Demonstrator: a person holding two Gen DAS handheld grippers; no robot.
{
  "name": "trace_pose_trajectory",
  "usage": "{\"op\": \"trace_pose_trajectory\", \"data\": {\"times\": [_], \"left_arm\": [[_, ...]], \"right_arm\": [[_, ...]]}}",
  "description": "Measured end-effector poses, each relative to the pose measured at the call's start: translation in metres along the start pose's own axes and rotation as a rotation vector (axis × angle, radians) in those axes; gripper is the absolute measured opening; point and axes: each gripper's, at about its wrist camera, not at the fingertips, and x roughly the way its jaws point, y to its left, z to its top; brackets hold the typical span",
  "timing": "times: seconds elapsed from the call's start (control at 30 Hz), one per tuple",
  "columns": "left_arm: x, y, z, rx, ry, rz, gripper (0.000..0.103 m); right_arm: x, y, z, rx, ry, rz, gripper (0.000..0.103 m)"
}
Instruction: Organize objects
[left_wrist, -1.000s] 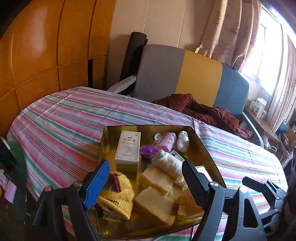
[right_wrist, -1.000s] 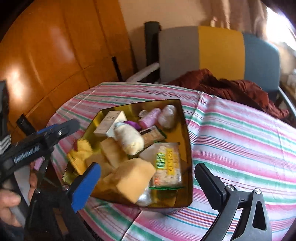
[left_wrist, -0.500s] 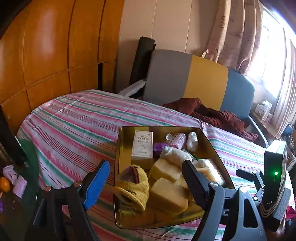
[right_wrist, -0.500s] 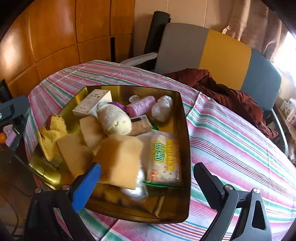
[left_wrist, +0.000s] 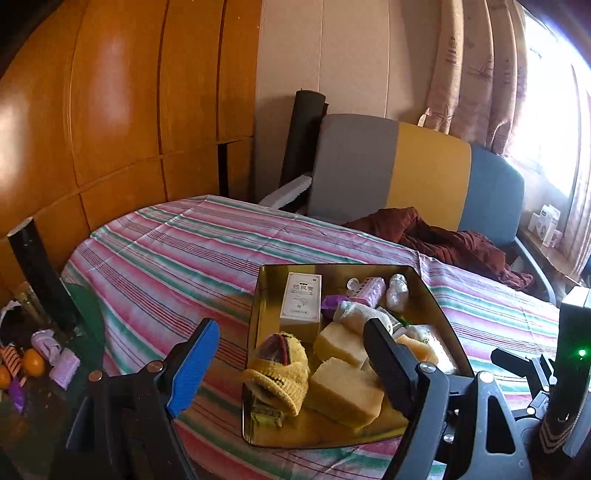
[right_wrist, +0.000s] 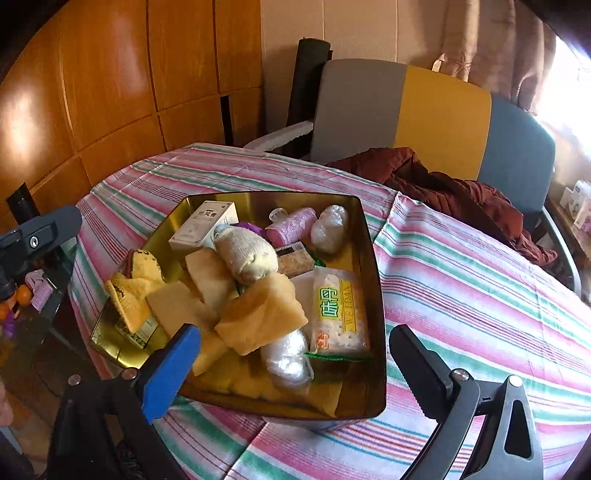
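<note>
On the striped bench (right_wrist: 480, 295): gold tin (right_wrist: 373, 280) holds sponges, socks, cracker packet (right_wrist: 338, 314), box | left tool (left_wrist: 291, 365) and right tool (right_wrist: 291, 365) released, hovering | I read it as either unloading or just filled.

Readable print inside the gold tray

The cracker packet (right_wrist: 338, 314) carries large green characters, "味家" as best the fisheye view allows, beside a yellow strip spelling something like "WEIJIA". The white box (left_wrist: 301, 301) bears three dark characters, too small to read.
</note>
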Motion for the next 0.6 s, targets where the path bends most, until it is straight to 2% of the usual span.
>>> {"op": "trace_pose_trajectory", "data": {"times": [0.13, 0.3, 0.6], "left_arm": [[-0.007, -0.006, -0.006, 0.026, -0.012, 0.045, 0.082], [-0.001, -0.008, -0.015, 0.028, 0.062, 0.010, 0.082], [-0.003, -0.015, -0.024, 0.052, 0.061, 0.006, 0.082]], "right_arm": [[-0.003, 0.001, -0.007, 0.012, 0.002, 0.008, 0.103], [-0.006, 0.005, -0.015, 0.015, 0.005, 0.014, 0.103], [-0.010, 0.006, -0.022, 0.024, 0.004, 0.008, 0.103]]}}
